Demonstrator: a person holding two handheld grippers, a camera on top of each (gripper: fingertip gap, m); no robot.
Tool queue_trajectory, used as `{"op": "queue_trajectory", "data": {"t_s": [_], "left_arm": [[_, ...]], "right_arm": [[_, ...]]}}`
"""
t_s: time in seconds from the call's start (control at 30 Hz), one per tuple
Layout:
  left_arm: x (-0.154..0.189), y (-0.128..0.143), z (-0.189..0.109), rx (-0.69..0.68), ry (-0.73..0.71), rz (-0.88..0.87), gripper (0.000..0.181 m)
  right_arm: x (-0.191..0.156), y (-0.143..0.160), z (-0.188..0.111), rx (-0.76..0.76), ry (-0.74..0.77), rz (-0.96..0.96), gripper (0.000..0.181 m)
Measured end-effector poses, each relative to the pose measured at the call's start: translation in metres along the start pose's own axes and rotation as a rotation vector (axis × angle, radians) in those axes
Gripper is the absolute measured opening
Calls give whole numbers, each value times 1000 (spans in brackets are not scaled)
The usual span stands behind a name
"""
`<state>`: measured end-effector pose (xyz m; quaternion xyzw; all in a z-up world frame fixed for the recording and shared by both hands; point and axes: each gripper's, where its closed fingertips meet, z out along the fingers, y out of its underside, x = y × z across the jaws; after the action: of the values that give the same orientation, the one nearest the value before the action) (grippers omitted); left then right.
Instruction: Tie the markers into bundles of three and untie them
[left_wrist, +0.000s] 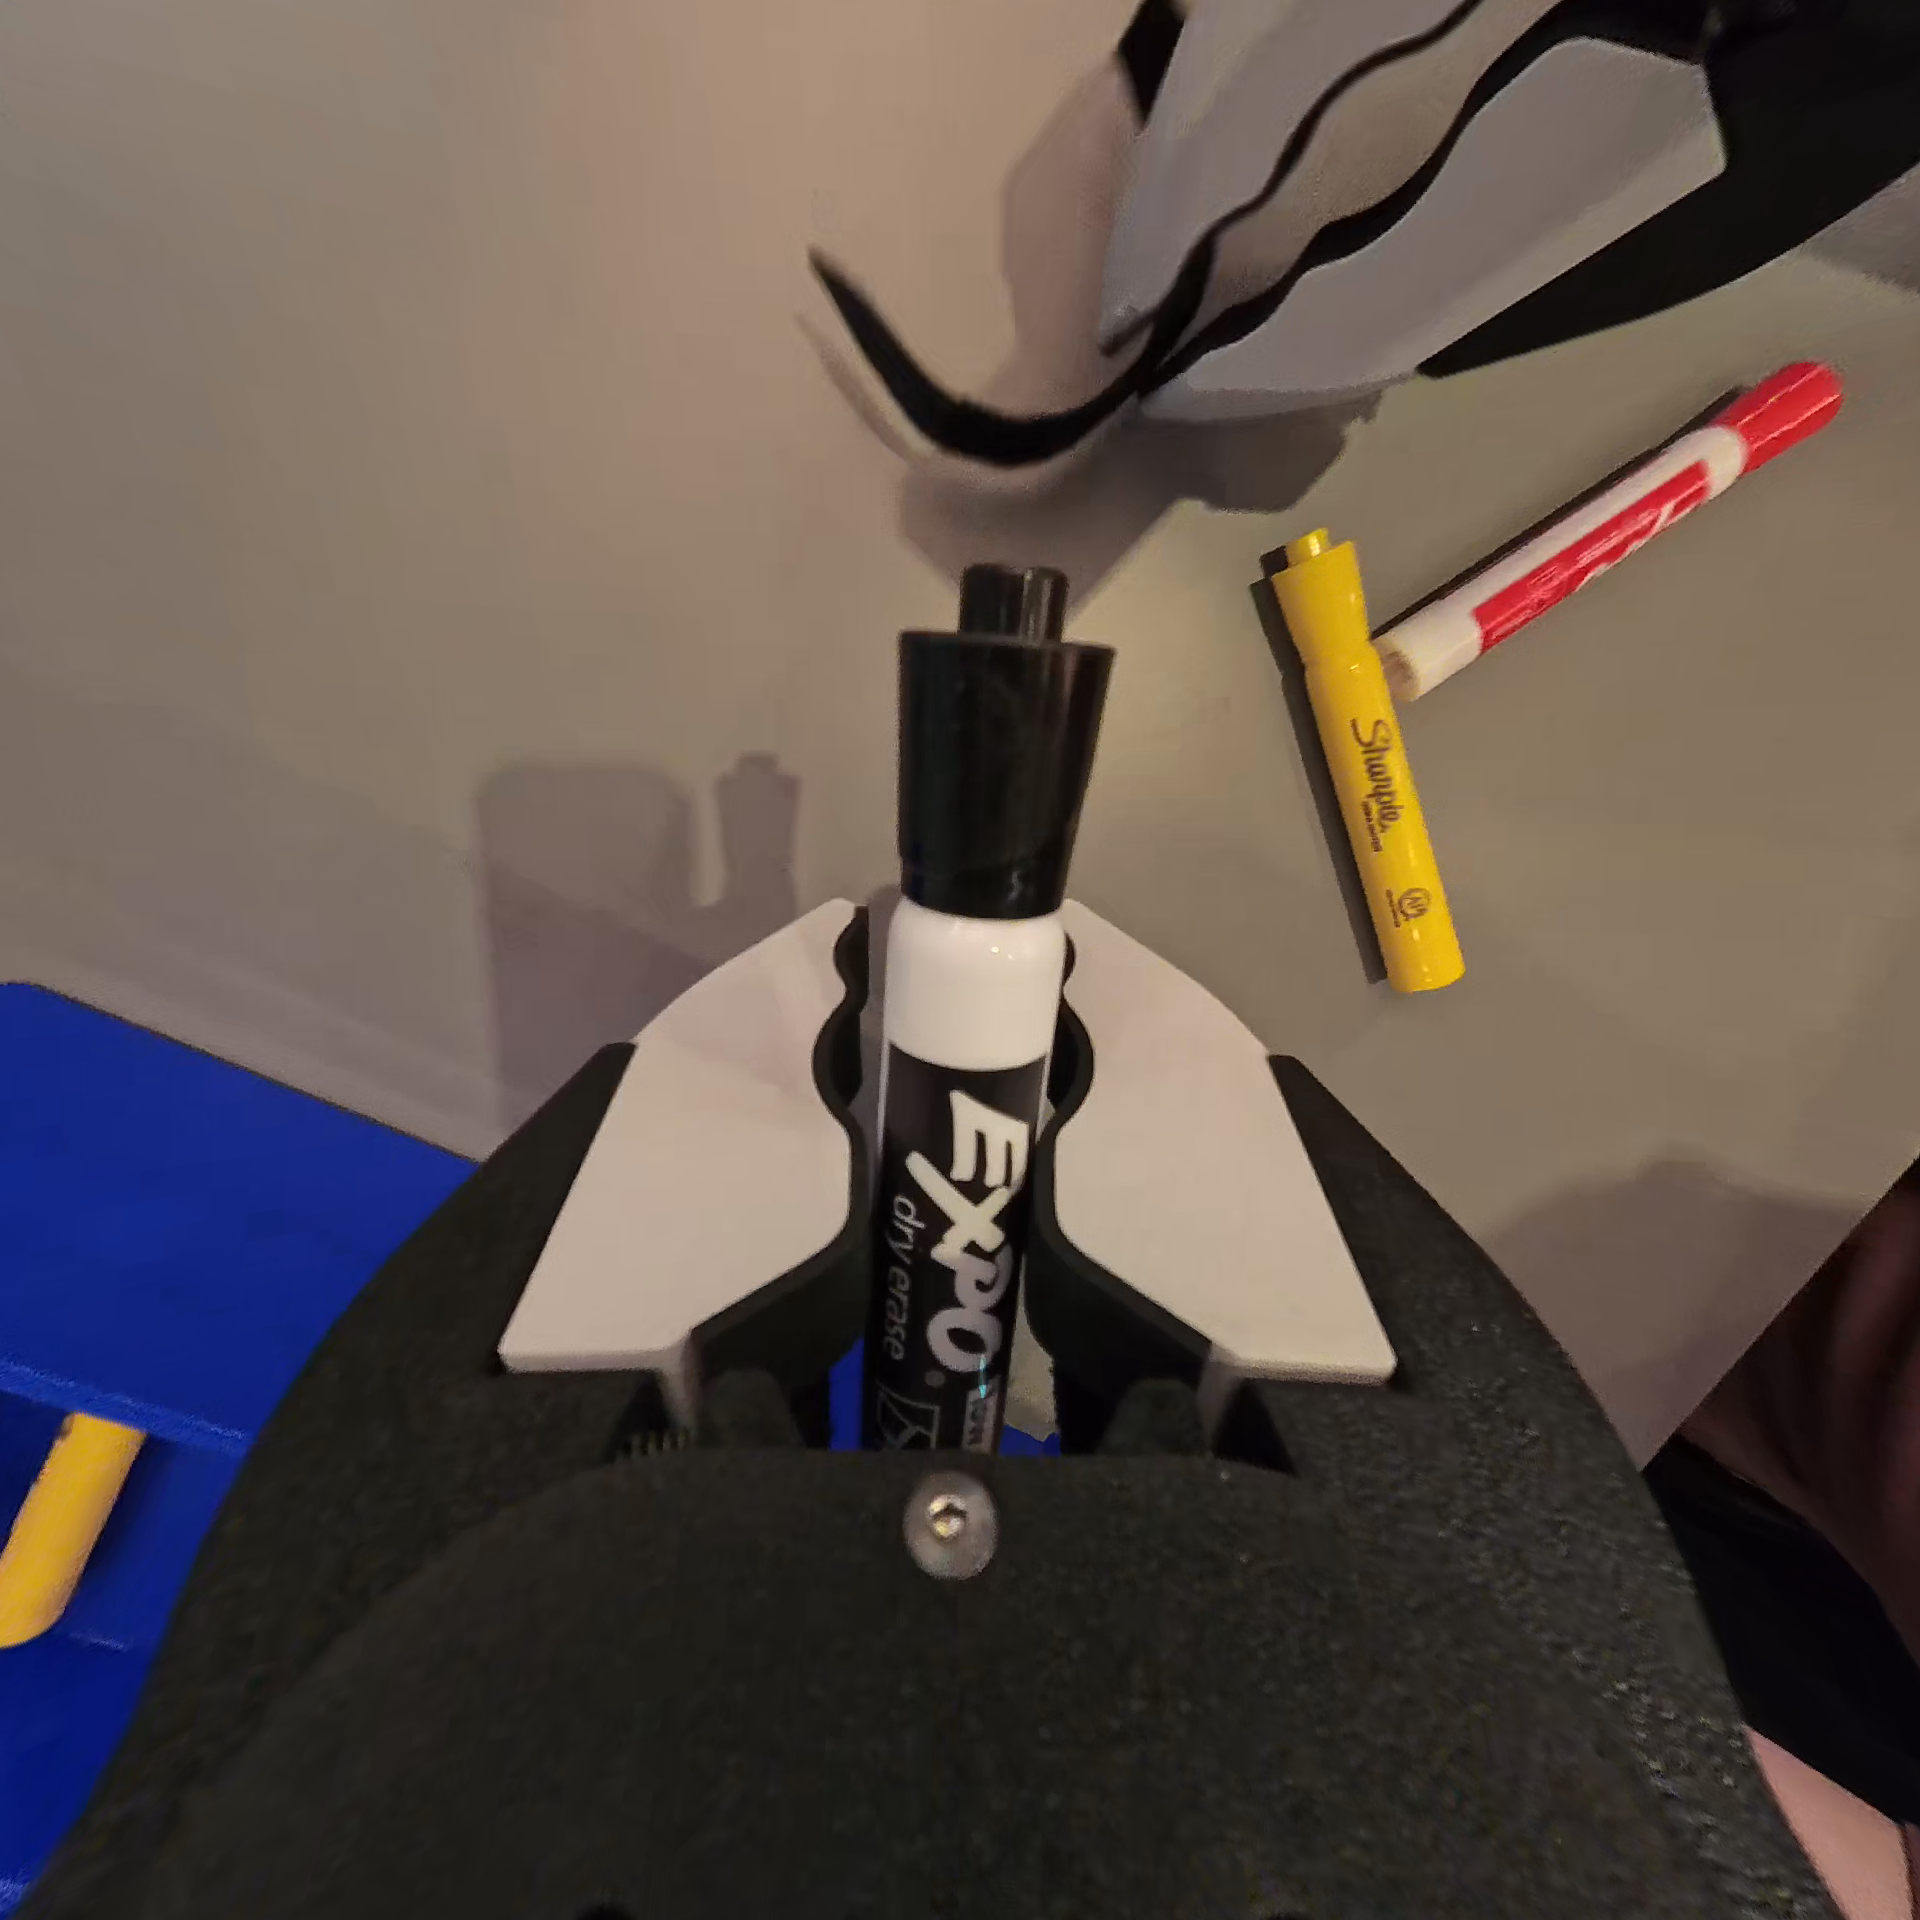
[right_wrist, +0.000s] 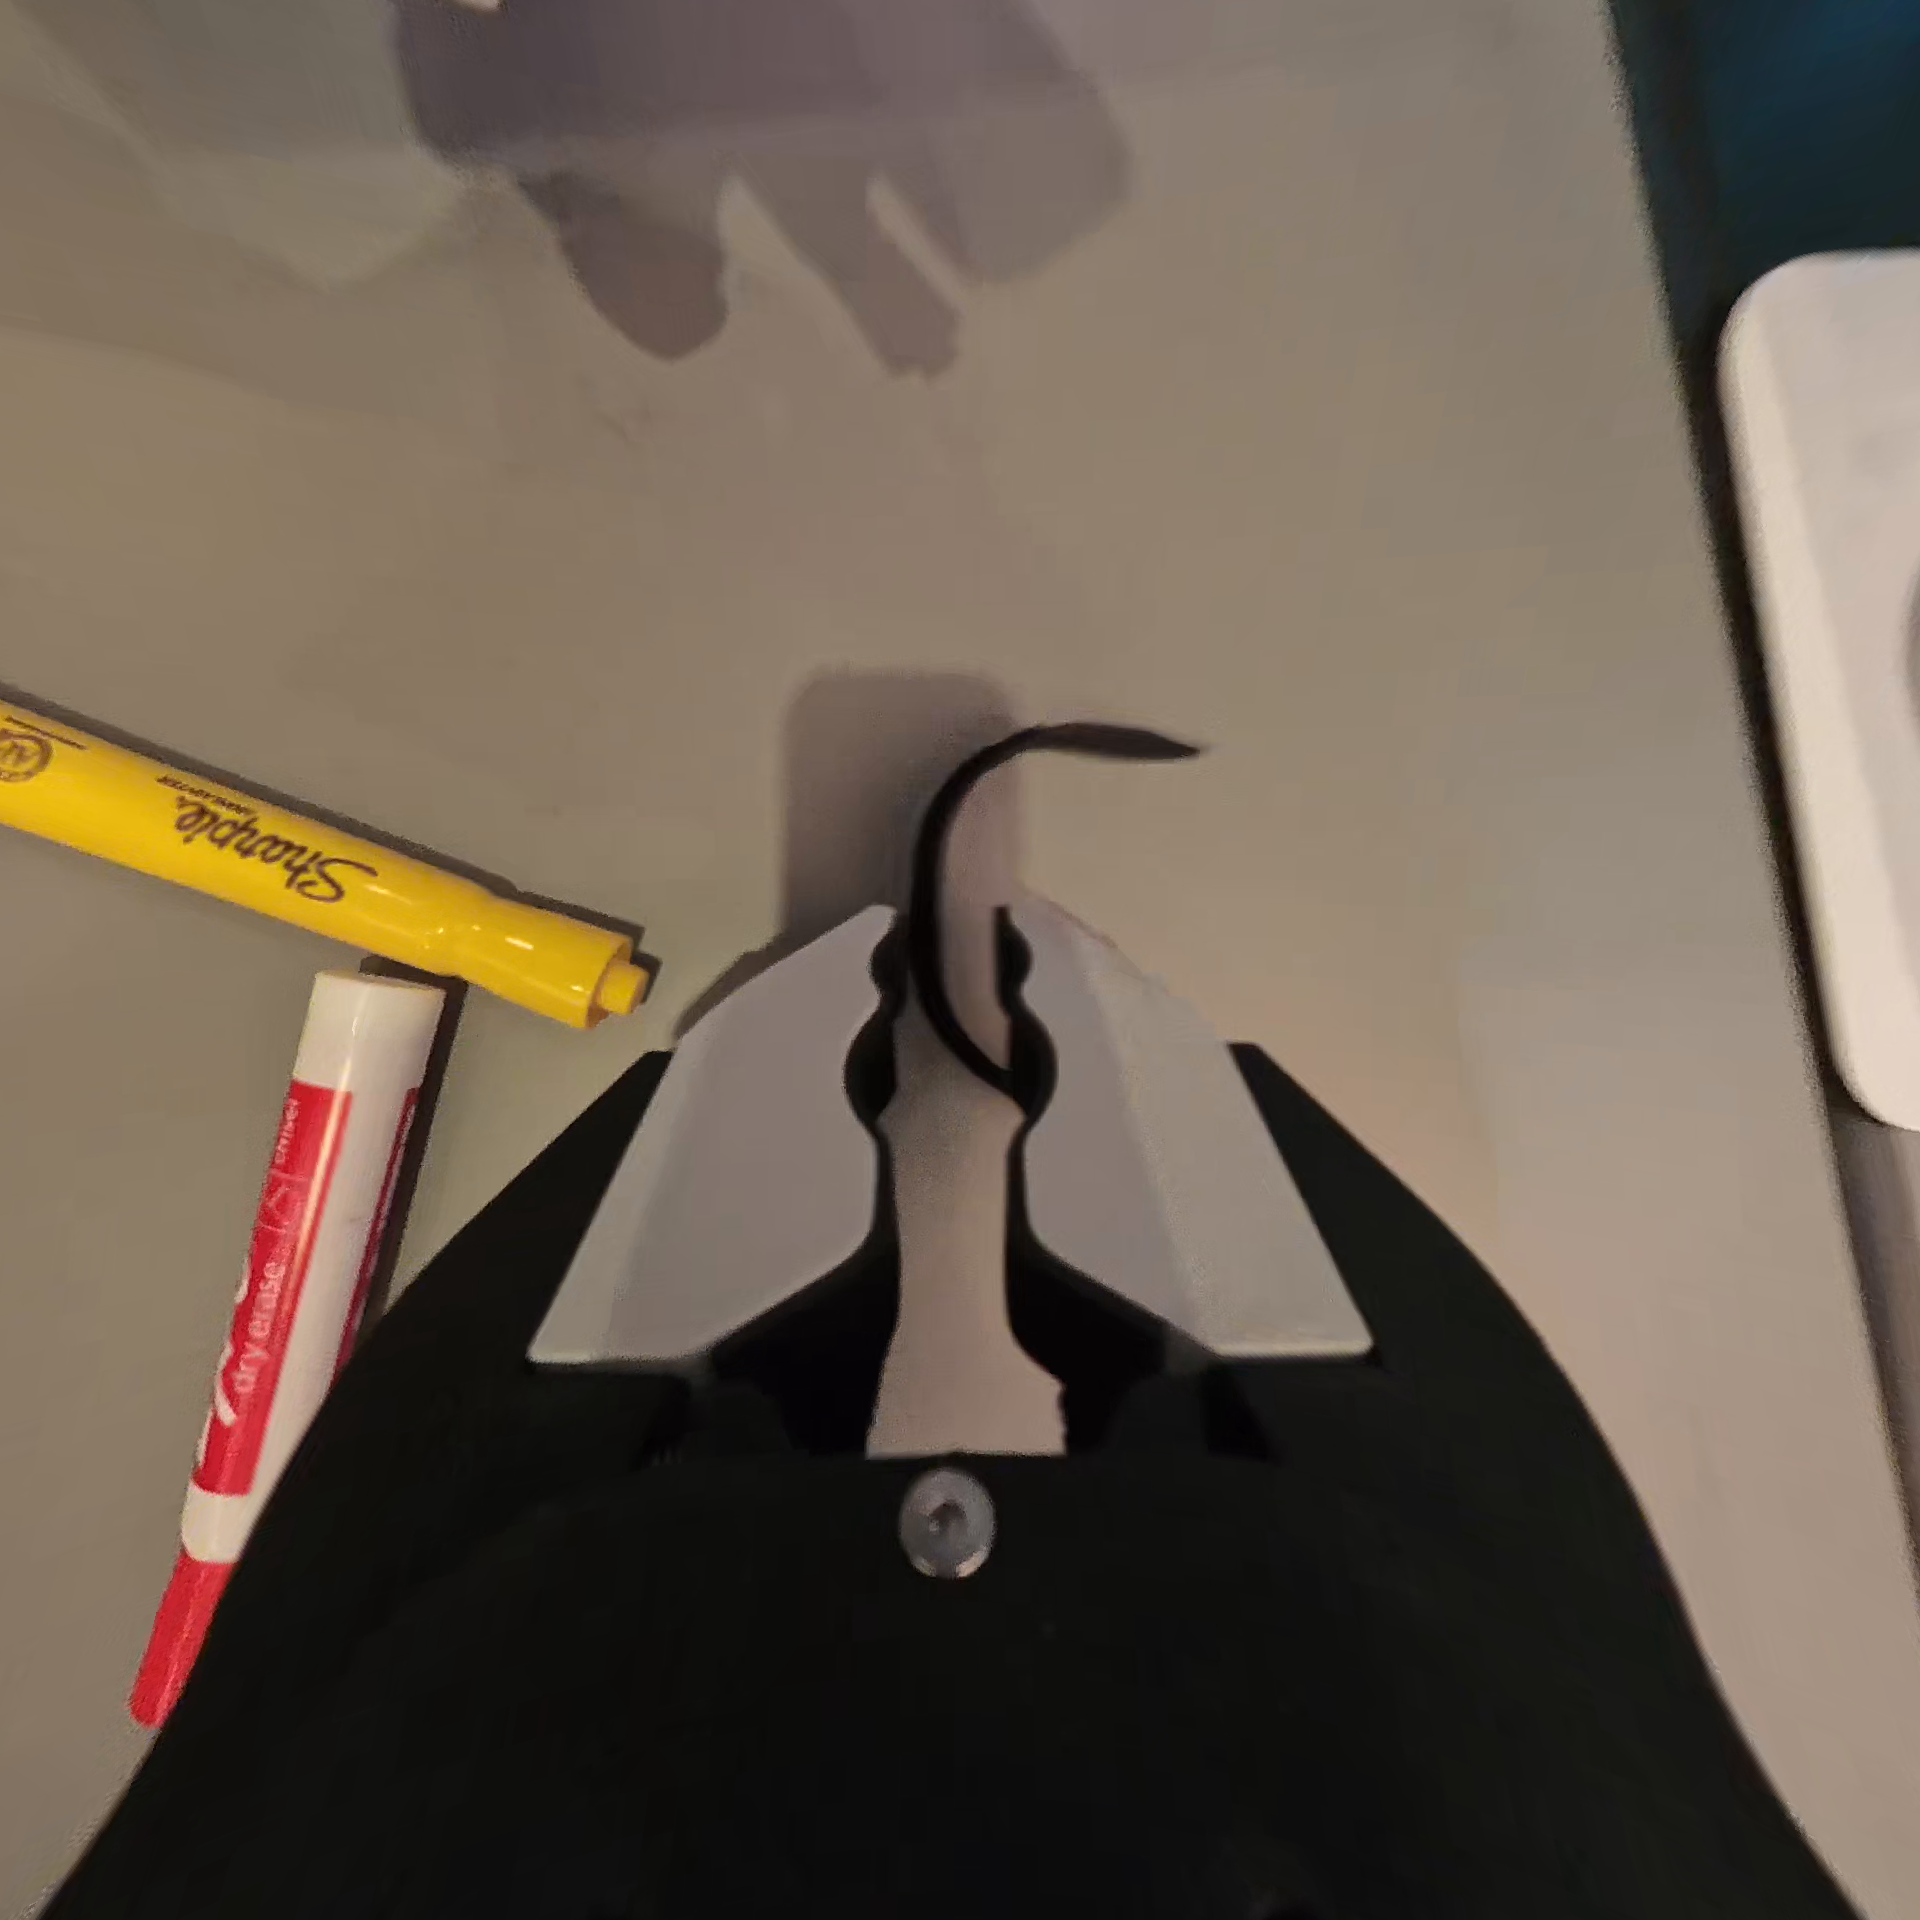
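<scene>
Holding the black marker (left_wrist: 971, 935) tight in the left fingers (left_wrist: 961, 1023) and a black strap (right_wrist: 940, 914) loosely between the part-open right fingers (right_wrist: 951, 997), the person seems early: yellow marker (left_wrist: 1361, 769) and red marker (left_wrist: 1600, 530) lie loose on the bench (left_wrist: 416, 416), nothing bundled.

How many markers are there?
3, maybe more hidden. A black-capped white marker is clamped between the left gripper's fingers. A yellow highlighter marker and a red-and-white marker lie touching on the grey table. A yellow thing in the blue bin is unclear.

Highlighter (right_wrist: 312, 868) and marker (right_wrist: 296, 1288) touching on table (right_wrist: 1351, 623), left of strap (right_wrist: 940, 894).
</scene>
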<state>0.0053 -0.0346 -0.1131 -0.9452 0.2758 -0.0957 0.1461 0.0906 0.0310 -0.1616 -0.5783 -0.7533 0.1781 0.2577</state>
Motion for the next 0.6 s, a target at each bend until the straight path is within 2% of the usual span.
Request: {"op": "queue_trajectory", "data": {"t_s": [0.07,0.1,0.23,0.3,0.37,0.47,0.53,0.6], "left_arm": [[2,-5,-10,53,15,7,31],[2,-9,-17,93,13,16,31],[5,-31,-53,297,-5,50,31],[13,-37,-66,358,16,80,31],[21,-29,-65,310,27,106,31],[20,-3,-41,99,-38,177,31],[21,7,-25,-4,-50,214,31],[33,8,-15,-41,19,230,31]], "right_arm": [[6,-9,-13,44,50,-19,36],[6,-13,-22,67,55,-15,39],[6,-29,-55,171,29,19,39],[5,-38,-69,235,9,26,39],[0,-49,-81,323,-34,54,36],[-22,-72,-101,537,-172,62,31],[-36,-75,-108,587,-259,45,32],[-45,-73,-111,601,-281,2,32]]}}
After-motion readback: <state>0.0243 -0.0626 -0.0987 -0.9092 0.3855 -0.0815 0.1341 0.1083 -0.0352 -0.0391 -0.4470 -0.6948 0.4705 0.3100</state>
